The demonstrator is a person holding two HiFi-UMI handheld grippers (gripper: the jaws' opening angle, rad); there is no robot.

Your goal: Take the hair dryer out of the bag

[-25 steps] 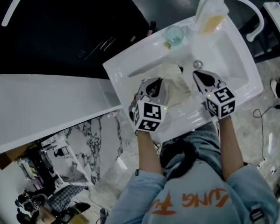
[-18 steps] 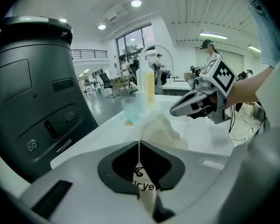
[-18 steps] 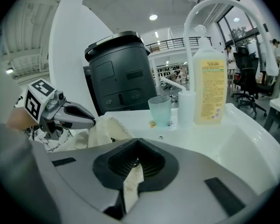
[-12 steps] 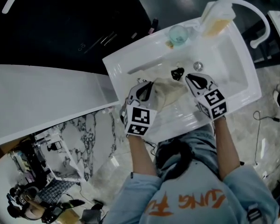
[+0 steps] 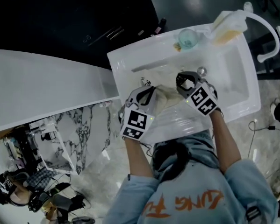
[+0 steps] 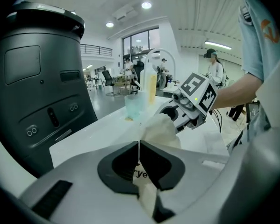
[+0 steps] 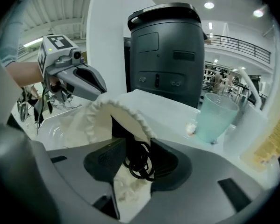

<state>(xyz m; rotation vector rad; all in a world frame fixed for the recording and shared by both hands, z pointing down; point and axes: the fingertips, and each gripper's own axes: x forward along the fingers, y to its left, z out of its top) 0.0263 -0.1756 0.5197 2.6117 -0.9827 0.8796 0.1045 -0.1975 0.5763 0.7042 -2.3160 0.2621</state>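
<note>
Bag pinched in left tongs, right tongs opening around black cord, unseen in head view

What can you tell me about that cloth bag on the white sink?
The bag is cream cloth, soft and crumpled, with a frilled mouth and some dark print. It lies on the sink. The left gripper pinches one end; the right gripper, jaws opening, sits at its mouth, around a black coiled cord.
</note>
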